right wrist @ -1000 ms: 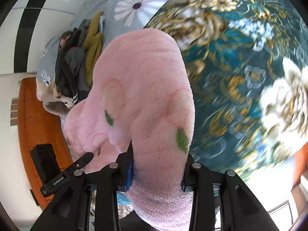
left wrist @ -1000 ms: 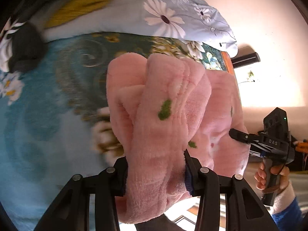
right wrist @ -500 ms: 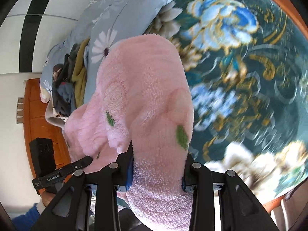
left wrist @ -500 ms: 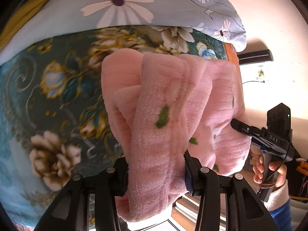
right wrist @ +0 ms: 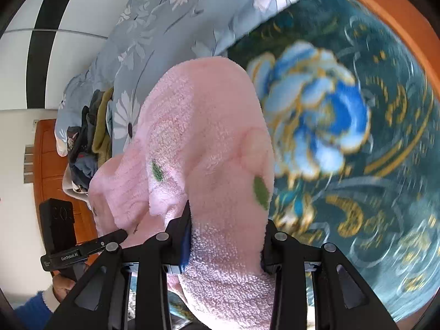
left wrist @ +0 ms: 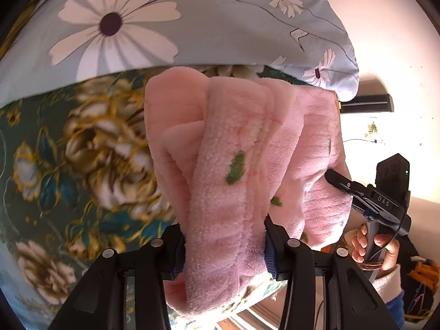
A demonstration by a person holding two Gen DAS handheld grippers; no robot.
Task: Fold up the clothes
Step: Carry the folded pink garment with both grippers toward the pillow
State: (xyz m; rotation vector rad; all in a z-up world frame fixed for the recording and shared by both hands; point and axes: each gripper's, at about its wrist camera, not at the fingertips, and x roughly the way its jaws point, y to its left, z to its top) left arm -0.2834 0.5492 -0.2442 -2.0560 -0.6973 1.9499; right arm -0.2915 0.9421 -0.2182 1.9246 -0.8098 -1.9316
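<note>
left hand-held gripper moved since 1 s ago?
Yes. The left hand-held gripper, shut on the pink fleece garment, has swung toward the daisy-print quilt: the quilt fills more of its view, and the dark clothes pile has left the frame.

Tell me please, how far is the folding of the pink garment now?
Done: the pink fleece garment is already gathered into thick layers. In hand: the left tool and the right tool each clamp a bunched part, holding it over the floral blanket. Left: laying it down flat and finishing the fold. More clothes wait in a pile on the daisy quilt.
</note>
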